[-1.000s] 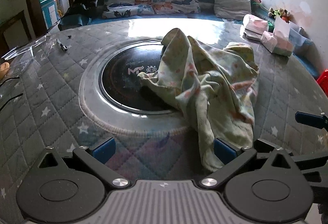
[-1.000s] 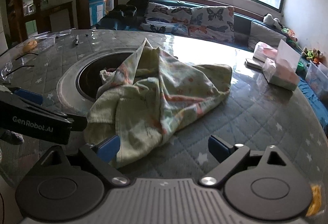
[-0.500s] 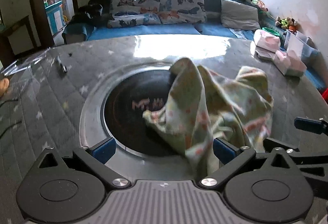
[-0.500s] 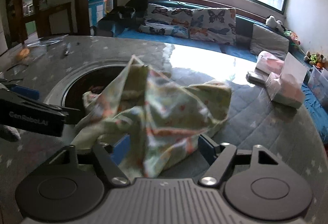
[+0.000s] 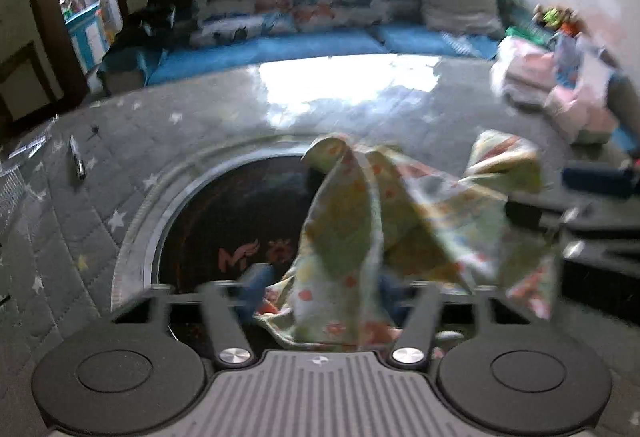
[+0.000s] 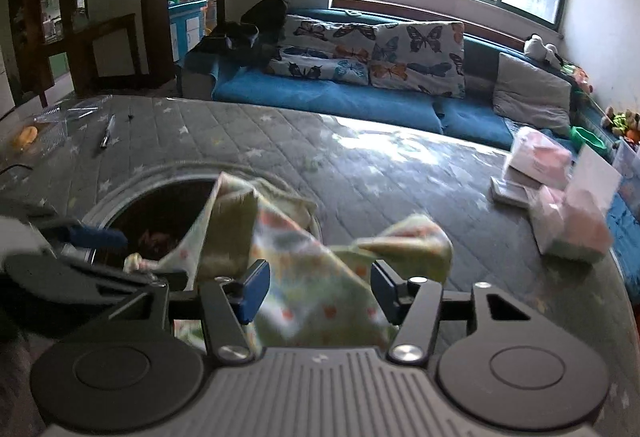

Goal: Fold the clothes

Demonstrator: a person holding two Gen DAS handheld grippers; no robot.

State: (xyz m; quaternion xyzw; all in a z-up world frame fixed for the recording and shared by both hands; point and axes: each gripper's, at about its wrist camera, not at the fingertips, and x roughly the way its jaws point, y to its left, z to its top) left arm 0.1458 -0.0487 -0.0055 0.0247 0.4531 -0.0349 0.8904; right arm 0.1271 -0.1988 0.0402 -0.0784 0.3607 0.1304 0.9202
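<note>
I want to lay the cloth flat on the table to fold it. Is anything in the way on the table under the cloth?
Nothing visible blocks it. Under the cloth are only the quilted table and its dark round inset. The pen lies far left, the tissue packs far right.

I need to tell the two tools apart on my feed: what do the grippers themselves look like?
Both look alike: matte black bodies with two round discs, silver pivot screws, a ribbed grey centre plate carrying a small emblem, and blue pads on black fingers. The right gripper is sharp; the left gripper is motion-blurred. No cables or sleeves show clearly.
</note>
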